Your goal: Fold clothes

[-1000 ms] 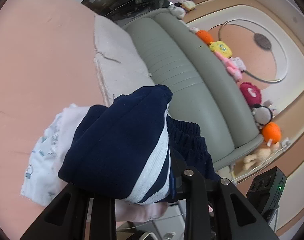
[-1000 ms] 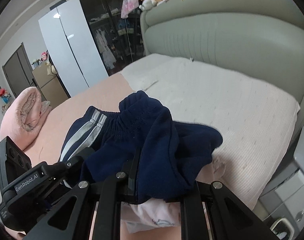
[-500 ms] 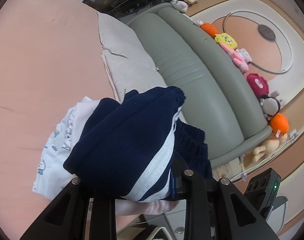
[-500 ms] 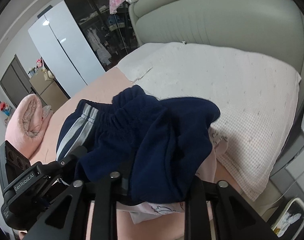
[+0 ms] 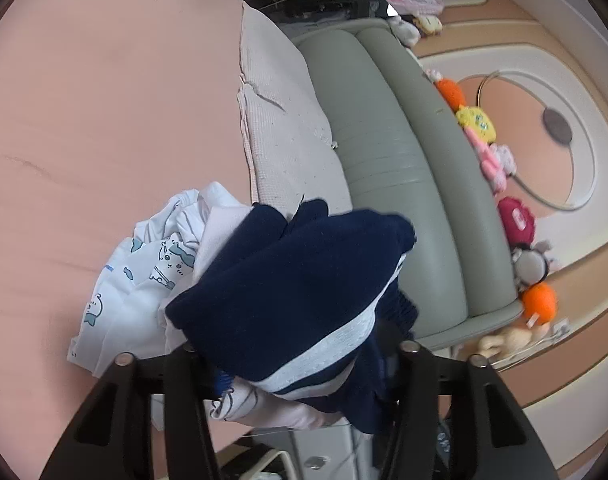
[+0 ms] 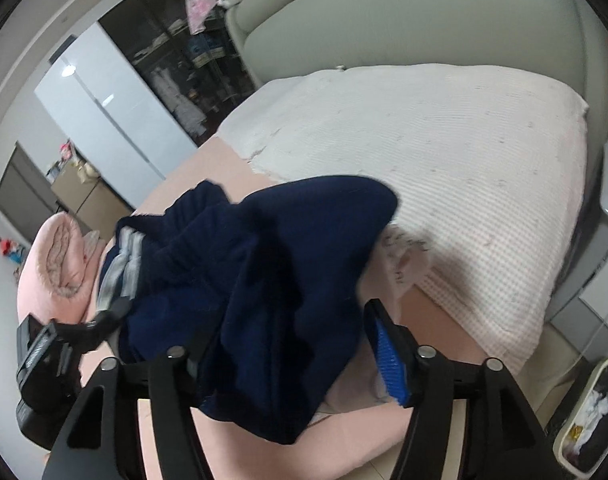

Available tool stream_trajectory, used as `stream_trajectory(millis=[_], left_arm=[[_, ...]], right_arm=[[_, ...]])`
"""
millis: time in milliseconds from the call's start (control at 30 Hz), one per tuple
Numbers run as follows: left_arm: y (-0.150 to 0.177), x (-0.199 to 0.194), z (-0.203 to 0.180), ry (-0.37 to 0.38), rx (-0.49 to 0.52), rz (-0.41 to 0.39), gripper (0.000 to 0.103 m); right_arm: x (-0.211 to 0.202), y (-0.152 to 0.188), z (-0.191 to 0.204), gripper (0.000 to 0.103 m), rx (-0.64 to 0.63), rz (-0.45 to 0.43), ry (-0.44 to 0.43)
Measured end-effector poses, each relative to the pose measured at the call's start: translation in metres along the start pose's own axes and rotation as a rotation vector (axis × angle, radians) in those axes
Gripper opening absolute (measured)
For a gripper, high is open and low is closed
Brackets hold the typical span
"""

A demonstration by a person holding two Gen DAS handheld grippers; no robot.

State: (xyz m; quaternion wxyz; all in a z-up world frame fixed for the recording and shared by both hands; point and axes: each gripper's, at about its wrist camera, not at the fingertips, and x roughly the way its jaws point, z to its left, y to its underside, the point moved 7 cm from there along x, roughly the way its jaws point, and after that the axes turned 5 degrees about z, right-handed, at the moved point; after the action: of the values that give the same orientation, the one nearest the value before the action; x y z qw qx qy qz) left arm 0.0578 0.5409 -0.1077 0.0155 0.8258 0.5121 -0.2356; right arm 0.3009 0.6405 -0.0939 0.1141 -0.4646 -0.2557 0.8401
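Away from the grey-green headboard (image 5: 384,140), at the mattress edge farthest from it: navy track trousers (image 5: 288,292) with white side stripes, bunched into a thick, doubled-over bundle. Heaped on a white cat-print garment (image 5: 144,280) and a pale pink piece, all riding on both tools.

Left gripper (image 5: 296,350): fingers spread wide, bundle bulging between and over them; cannot tell whether truly pinched or merely cradled. Right gripper (image 6: 280,344): fingers likewise parted, blue pad (image 6: 388,360) largely bare, navy cloth draped across the gap rather than clamped.

Probably soft, limp and light, yet bulky; likely to sag and slide off smooth fingers, and to drag the thin layers beneath along. Best gripped at the gathered elastic waistband or along a striped side seam, where doubled fabric gives firmer purchase than the loose leg ends.
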Motion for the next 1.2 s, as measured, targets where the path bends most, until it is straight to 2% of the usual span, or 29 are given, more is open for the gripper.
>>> stream_trajectory(millis=[133,300,533,600,767,833,900,967,1200], left_arm=[[-0.001,-0.008,0.000,-0.030,-0.005,0.009,0.059],[0.002,-0.023,-0.003,-0.165,0.091,-0.012,0.059],[-0.004,-0.066,-0.026,-0.214,0.165,-0.088,0.060],[-0.006,-0.079,-0.032,-0.228,0.187,-0.110,0.067],[-0.012,-0.115,-0.057,-0.255,0.252,-0.165,0.070],[-0.015,-0.127,-0.070,-0.292,0.289,-0.181,0.070],[-0.014,-0.136,-0.083,-0.320,0.328,-0.193,0.077],[-0.010,-0.142,-0.094,-0.337,0.358,-0.193,0.082],[0.028,-0.148,-0.120,-0.485,0.552,-0.161,0.082]], right_arm=[[-0.014,0.000,0.001,0.067,0.000,-0.017,0.021],[-0.031,0.000,0.003,0.067,0.001,-0.039,0.048],[-0.057,0.000,0.009,0.067,-0.015,-0.074,0.080],[-0.066,0.000,0.014,0.070,-0.032,-0.086,0.086],[-0.089,0.000,0.026,0.071,-0.075,-0.118,0.100],[-0.098,0.000,0.031,0.071,-0.092,-0.131,0.106],[-0.107,0.000,0.036,0.072,-0.110,-0.144,0.112],[-0.116,0.000,0.041,0.072,-0.127,-0.156,0.117],[-0.137,0.015,0.058,0.073,-0.178,-0.147,0.122]])
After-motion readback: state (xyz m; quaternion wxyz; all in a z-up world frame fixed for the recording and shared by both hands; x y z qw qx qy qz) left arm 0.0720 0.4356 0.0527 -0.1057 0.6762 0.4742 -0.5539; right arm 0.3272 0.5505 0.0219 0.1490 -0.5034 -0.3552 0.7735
